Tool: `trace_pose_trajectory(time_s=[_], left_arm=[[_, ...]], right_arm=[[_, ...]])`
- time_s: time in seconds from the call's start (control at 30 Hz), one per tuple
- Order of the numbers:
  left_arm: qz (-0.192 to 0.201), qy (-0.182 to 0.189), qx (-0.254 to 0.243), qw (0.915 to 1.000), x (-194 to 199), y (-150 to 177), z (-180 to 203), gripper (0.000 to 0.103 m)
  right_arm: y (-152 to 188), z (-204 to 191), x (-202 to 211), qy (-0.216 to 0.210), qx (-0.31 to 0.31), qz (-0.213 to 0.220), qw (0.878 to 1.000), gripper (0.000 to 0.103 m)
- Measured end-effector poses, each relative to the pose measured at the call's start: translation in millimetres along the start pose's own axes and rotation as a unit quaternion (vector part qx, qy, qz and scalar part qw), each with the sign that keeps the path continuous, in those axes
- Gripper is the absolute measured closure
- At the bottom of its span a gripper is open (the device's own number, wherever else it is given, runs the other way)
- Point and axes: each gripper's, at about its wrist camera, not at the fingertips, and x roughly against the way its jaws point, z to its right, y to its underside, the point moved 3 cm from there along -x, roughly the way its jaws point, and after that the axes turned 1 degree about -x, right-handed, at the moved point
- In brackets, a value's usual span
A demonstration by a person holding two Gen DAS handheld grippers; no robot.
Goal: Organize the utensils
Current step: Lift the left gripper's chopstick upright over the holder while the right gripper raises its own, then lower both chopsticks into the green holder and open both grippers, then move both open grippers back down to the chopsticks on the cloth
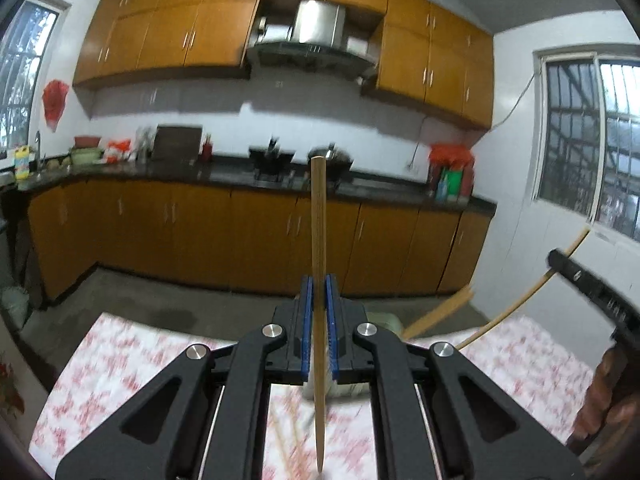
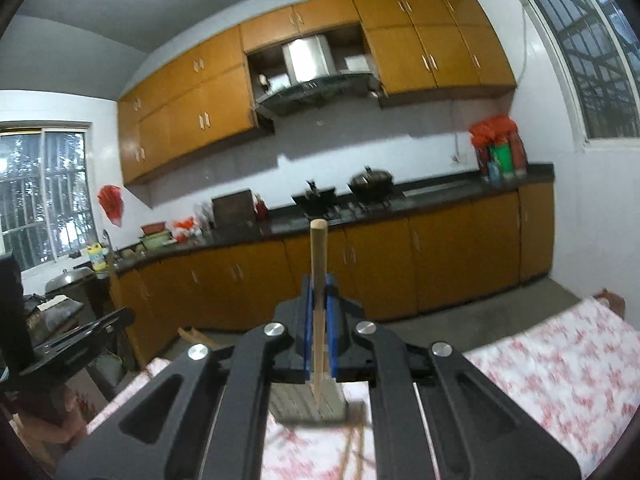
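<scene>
The left gripper (image 1: 319,292) clamps 1 wooden chopstick (image 1: 319,220) upright between its blue pads, blunt end above the jaws, tip below them over the floral tablecloth (image 1: 120,356). The right gripper (image 2: 319,292) pinches another chopstick (image 2: 319,256) the same way (tip just over a grey slotted holder (image 2: 308,406), loose sticks blurred beside)

Your left gripper (image 1: 319,296) has blue pads on a black body, clamping a tan wooden chopstick (image 1: 318,240); your right gripper (image 2: 319,296) matches, its chopstick (image 2: 319,256) paler. Desk cloth (image 1: 120,344) is white with a red floral print. Cabinets (image 2: 440,256) orange-brown, countertop (image 2: 440,190) black.
</scene>
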Motion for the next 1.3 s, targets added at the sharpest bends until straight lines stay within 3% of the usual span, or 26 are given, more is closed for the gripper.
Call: trace_pose_trajectory(time_s=[0.2, 0.4, 0.63, 0.97, 1.07, 1.17, 1.3], left_arm=[[0.071, -0.005, 0.002, 0.9975, -25.3, -39.8, 20.4, 0.096], [0.116, -0.023, 0.013, 0.9930, -59.9, -42.2, 28.1, 0.096], [0.085, -0.041, 0.029, 0.9951, -95.1, -7.7, 21.9, 0.096], [0.039, -0.039, 0.017, 0.9983, -97.4, 16.0, 11.5, 0.095], [0.035, -0.039, 0.013, 0.9985, -93.3, 12.1, 8.0, 0.087], [0.034, -0.045, 0.017, 0.9983, -90.3, 6.7, 2.7, 0.075], [0.031, -0.050, 0.030, 0.9978, -81.4, 0.1, -6.8, 0.075]], right_arm=[[-19.7, -11.7, -28.4, -0.007, 0.003, 0.014, 1.000, 0.095], [-18.6, -9.1, -64.1, 0.003, 0.004, 0.004, 1.000, 0.095], [6.4, -1.0, -93.5, 0.006, 0.000, -0.032, 0.999, 0.095], [28.4, 5.6, -110.9, 0.013, -0.010, -0.074, 0.997, 0.094], [27.3, 6.0, -110.6, 0.012, -0.015, -0.077, 0.997, 0.092], [24.2, 5.6, -108.0, 0.014, -0.013, -0.070, 0.997, 0.081], [16.1, 3.9, -94.3, 0.016, -0.009, -0.055, 0.998, 0.075]])
